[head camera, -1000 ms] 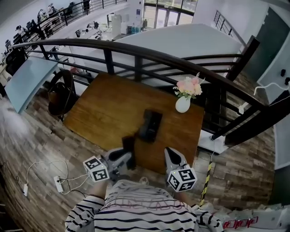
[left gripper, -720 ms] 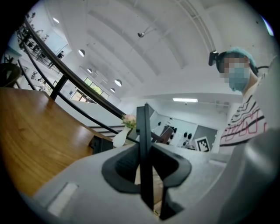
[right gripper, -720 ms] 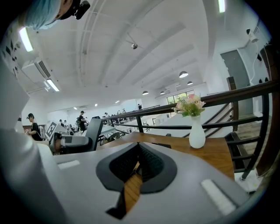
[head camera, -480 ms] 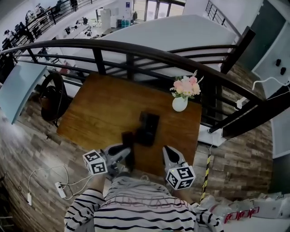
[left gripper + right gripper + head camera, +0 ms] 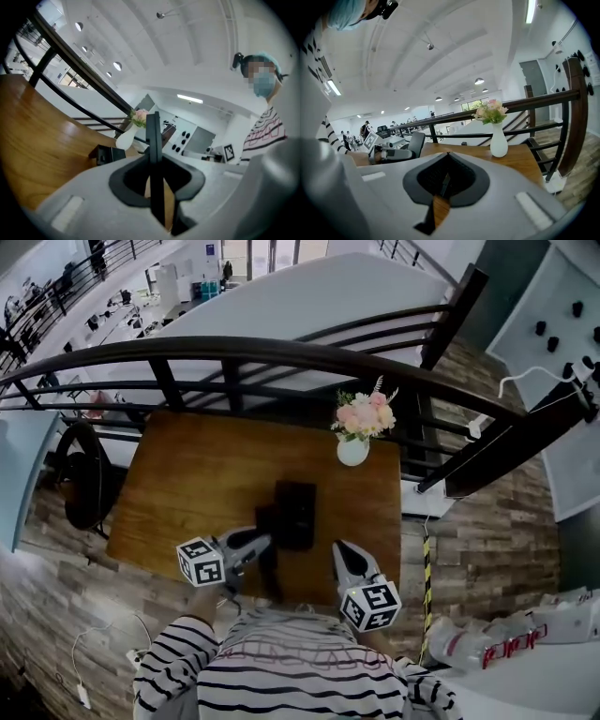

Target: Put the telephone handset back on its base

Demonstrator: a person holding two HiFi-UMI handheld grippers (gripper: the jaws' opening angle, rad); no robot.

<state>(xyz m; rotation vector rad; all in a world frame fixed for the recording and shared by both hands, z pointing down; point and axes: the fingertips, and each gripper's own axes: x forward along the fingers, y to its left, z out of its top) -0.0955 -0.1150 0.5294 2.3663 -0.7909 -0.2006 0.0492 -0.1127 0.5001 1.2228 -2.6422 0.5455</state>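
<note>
The telephone handset is in the left gripper, raised off the desk just beside the left side of its base and not yet seated on it. In the left gripper view it shows edge-on as a thin dark slab between the fingers, which are closed narrowly on its flat sides. Judging by that, the flat-sided pinch keeps the handset from twisting and leaves its long underside free to come down onto the cradle.

The desk is a wooden top pushed against a dark railing, so the person works from the near edge, and both grippers come in from that side. The base lies near the middle of the desk with its long side running away from the person. The handset will probably have to be lined up the same way before it is lowered.

The right gripper hangs low at the near edge, well right of the base. Its fingers are brought together with nothing between them, likely just kept out of the way.

A white vase of pink flowers stands beyond the base near the far right corner, clear of the handset's path.

No brand or lettering can be read on the handset or base. The marker cubes carry only black-and-white square patterns.
</note>
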